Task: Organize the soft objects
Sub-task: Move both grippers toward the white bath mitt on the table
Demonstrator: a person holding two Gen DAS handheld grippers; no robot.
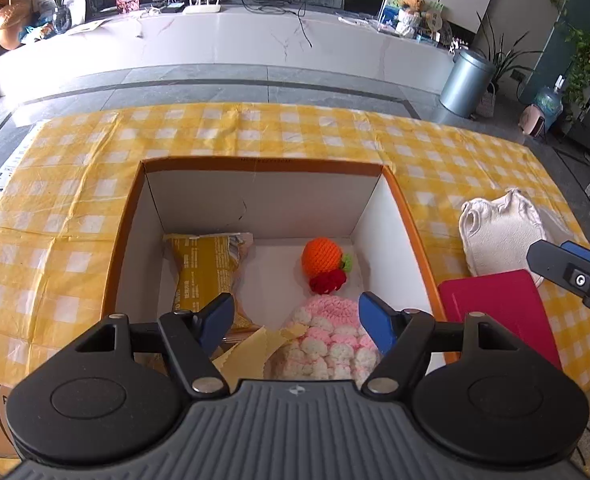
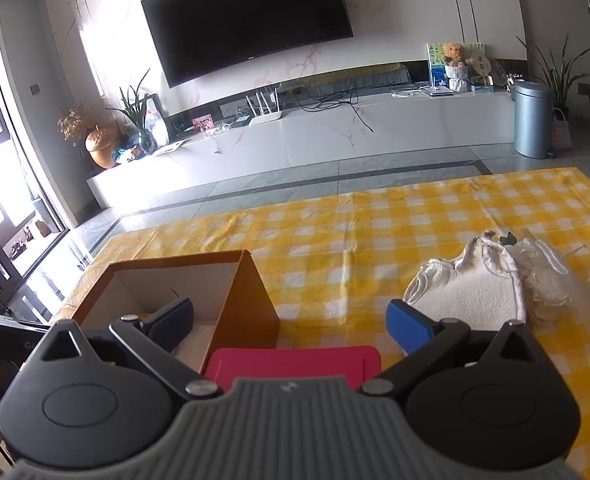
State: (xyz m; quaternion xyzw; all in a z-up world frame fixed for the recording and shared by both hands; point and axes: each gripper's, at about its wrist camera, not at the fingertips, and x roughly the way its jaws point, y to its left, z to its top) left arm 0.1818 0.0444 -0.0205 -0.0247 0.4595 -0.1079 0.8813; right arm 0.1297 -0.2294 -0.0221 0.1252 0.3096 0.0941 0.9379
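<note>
An open orange cardboard box (image 1: 411, 216) with white inner walls sits on a tabletop (image 1: 255, 132) covered in yellow-and-white check cloth; every place below is given from this box.

Inside the box lie a yellow snack packet (image 1: 207, 272) against its left wall, a crocheted orange with a red berry (image 1: 323, 260) toward its far right corner, and a pink-and-white crocheted piece (image 1: 327, 340) at its near side.

The left tool (image 1: 295, 320) hangs over the box's near edge, above the pink piece, its blue pads wide apart and holding nothing.

Just outside the box's right wall lies a flat red pad (image 1: 503, 308); beyond that, farther right, a bundle of white cloth (image 1: 499, 232).

The right tool (image 2: 291, 320) hovers over the red pad, spread wide and empty.

The likely next step is bringing the white cloth in. To do it well, pinch a thick fold rather than a loose edge, lift clear of the box wall, and release low over the bare floor in the middle of the box.
</note>
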